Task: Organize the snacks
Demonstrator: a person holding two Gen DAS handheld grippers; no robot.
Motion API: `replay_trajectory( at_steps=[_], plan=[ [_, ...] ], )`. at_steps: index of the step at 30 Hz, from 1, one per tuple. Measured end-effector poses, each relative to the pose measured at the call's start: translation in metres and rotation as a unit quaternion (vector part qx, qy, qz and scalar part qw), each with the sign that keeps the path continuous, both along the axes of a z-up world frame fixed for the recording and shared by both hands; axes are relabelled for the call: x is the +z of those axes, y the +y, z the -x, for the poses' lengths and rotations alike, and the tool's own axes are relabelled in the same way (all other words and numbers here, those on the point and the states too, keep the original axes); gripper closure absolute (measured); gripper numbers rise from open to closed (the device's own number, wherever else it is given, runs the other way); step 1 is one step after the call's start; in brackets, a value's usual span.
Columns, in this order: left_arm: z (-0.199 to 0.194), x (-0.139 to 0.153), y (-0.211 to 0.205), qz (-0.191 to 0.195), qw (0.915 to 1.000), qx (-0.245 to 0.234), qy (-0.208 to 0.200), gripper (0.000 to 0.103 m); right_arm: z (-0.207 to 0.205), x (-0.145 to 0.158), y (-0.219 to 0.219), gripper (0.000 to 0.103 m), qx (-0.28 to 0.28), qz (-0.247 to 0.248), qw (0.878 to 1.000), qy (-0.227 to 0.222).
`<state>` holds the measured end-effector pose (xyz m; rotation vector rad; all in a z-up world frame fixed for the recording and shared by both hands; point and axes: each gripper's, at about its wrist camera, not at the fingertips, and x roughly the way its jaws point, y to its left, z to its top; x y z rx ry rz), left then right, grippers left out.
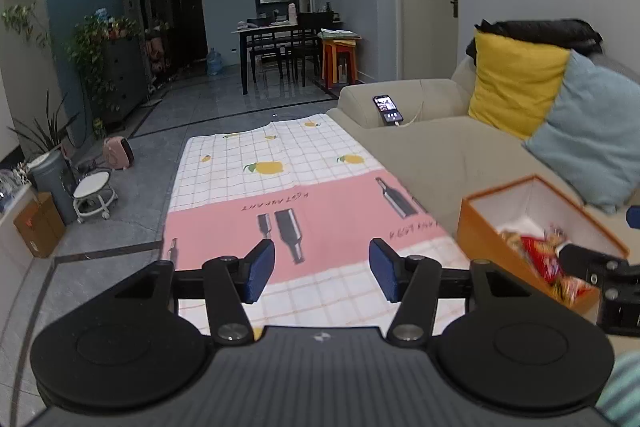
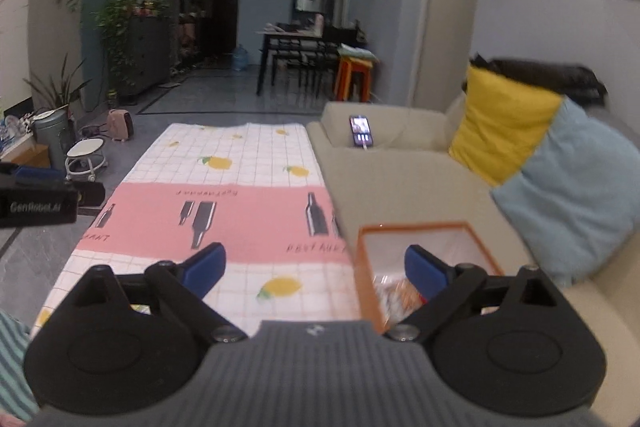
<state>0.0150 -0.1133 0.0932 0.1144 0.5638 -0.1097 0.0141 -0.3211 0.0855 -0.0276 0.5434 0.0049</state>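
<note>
An orange box (image 1: 476,233) with a white inside rests on the beige sofa at the right, holding red and orange snack packets (image 1: 538,253). My left gripper (image 1: 322,273) hangs open over the pink and white checked cloth (image 1: 280,187), nothing between its blue pads. The right gripper's arm (image 1: 592,259) reaches over the box in the left wrist view. In the right wrist view my right gripper (image 2: 316,269) stands wide open and empty, its right pad above the box (image 2: 362,267) and the snacks (image 2: 394,293). The left gripper's body (image 2: 38,201) shows at the left edge.
A yellow cushion (image 1: 514,85) and a pale blue cushion (image 1: 592,139) lean on the sofa (image 1: 432,151) behind the box. A phone (image 1: 387,109) lies on the sofa arm. A small white stool (image 1: 94,193), a bin and plants stand on the floor at the left.
</note>
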Motion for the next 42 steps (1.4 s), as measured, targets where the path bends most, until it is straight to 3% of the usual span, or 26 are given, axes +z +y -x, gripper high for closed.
replay_trajectory(
  at_steps=[5, 11, 15, 26, 42],
  plan=[
    [0.026, -0.024, 0.011, -0.032, 0.9995, 0.002, 0.006, 0.036, 0.037, -0.012, 0.025, 0.01, -0.006, 0.009, 1.0, 0.012],
    [0.049, -0.053, 0.024, -0.045, 0.9984, 0.027, 0.018, 0.036, 0.06, -0.033, 0.042, 0.01, -0.014, 0.013, 1.0, 0.015],
    [0.062, -0.063, 0.036, -0.034, 0.9985, 0.037, 0.02, 0.036, 0.067, -0.048, 0.051, 0.01, -0.012, 0.017, 1.0, 0.017],
    [0.064, -0.078, 0.055, -0.016, 0.9957, 0.066, 0.063, 0.035, 0.065, -0.064, 0.07, 0.01, 0.03, 0.036, 0.999, 0.027],
    [0.065, -0.082, 0.052, -0.022, 0.995, 0.06, 0.077, 0.035, 0.061, -0.07, 0.062, 0.01, 0.02, 0.02, 0.999, 0.043]
  ],
)
